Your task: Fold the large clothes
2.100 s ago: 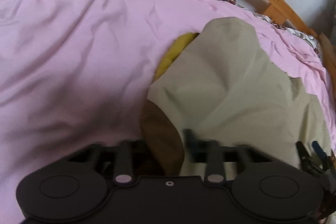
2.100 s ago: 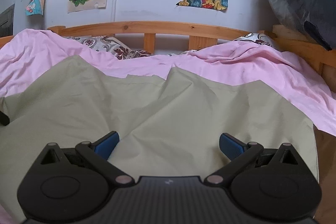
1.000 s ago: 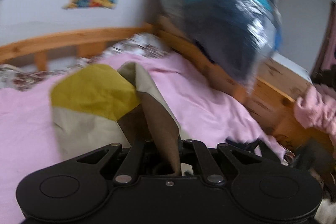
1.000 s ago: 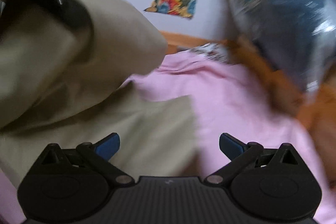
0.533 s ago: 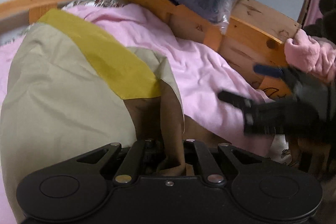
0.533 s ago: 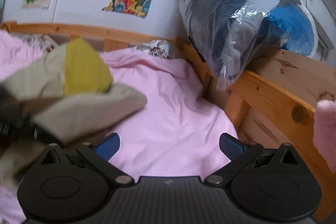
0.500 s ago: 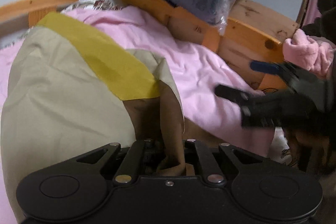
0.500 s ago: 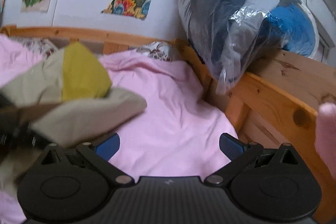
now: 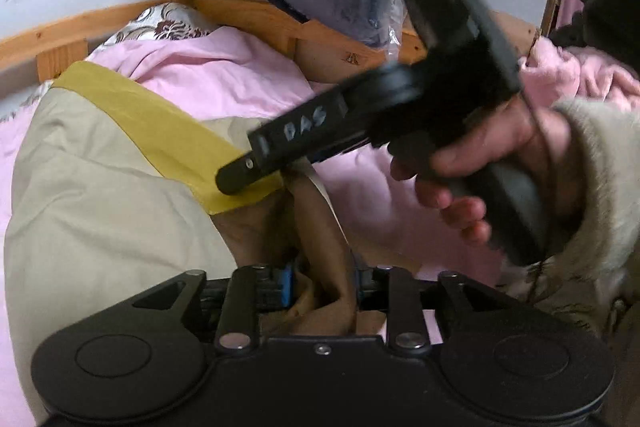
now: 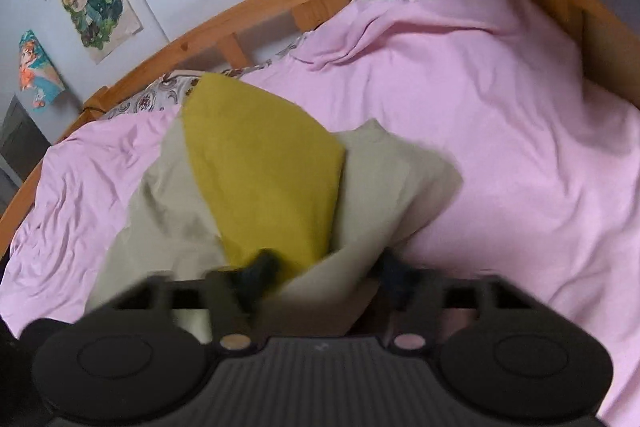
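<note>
left wrist: your left gripper [image 9: 322, 277] pinches a brown fold of the garment [image 9: 100, 195] on the bed [image 9: 224, 87]. right wrist: your right gripper [image 10: 326, 273] (blurred) seems clamped on the edge; tug unevenly and it slips.

Right gripper [image 10: 324, 275]: formerly open and apart from the garment [image 10: 264, 183], now closed on its edge, just beside the left gripper [image 9: 322, 281]. Garment: formerly spread flat on the pink sheet [image 10: 500, 131], now bunched, yellow panel exposed.
</note>
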`<state>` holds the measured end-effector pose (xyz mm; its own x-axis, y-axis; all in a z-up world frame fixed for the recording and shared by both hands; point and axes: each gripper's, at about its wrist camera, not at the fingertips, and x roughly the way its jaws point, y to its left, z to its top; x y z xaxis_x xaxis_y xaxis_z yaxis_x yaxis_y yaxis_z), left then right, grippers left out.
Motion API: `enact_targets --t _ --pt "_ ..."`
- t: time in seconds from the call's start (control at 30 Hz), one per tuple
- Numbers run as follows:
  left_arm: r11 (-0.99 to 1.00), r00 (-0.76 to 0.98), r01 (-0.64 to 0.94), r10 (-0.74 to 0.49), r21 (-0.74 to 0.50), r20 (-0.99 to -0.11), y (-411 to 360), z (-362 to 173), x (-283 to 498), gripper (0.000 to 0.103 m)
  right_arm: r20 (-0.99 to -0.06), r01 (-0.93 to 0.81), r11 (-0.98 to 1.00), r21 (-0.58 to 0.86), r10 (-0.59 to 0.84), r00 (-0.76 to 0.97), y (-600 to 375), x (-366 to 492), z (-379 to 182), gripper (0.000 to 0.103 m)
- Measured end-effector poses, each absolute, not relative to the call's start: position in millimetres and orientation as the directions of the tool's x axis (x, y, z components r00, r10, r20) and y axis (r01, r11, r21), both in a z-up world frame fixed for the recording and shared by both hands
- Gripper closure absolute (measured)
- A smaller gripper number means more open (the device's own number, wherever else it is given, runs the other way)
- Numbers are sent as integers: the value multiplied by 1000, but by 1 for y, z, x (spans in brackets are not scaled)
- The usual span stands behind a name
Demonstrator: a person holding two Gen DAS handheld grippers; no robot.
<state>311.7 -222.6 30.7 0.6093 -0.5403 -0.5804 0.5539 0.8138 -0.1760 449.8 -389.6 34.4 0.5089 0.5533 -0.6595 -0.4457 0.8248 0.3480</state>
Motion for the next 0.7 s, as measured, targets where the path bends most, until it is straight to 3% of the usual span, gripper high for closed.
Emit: enact_targets --t 0.03,0.1,0.17,0.27,0.37,0.43,0.6,0.63,0.7 --pt "810 607 553 -553 -196 -571 -218 36 307 70 -652 -449 823 348 557 514 -390 448 32 66" --pt "797 614 569 -576 -203 -539 -209 50 293 60 -631 -462 816 346 567 529 -391 443 30 75" --pt "787 635 574 -602 -225 -485 -192 69 275 42 -619 -473 818 327 564 547 -391 438 27 88" --pt "837 734 495 -547 -233 -403 -163 91 259 31 -617 -466 841 274 525 586 -392 432 20 95" --pt "922 829 314 -382 -225 -408 -139 96 271 31 -601 -447 858 252 501 623 -394 423 13 95" --pt "935 841 241 -335 -260 -425 -122 85 289 32 -586 -440 861 254 499 639 -395 419 8 95" --pt "871 794 241 -431 -428 -430 -90 30 321 37 -578 -447 863 235 494 650 -390 412 5 94" --pt "861 794 261 -448 -436 -411 -86 20 322 37 -579 -446 864 232 491 651 -391 413 5 90" --pt "849 789 303 -478 -433 -386 -83 8 326 37 -572 -430 873 228 478 666 -394 412 11 72"
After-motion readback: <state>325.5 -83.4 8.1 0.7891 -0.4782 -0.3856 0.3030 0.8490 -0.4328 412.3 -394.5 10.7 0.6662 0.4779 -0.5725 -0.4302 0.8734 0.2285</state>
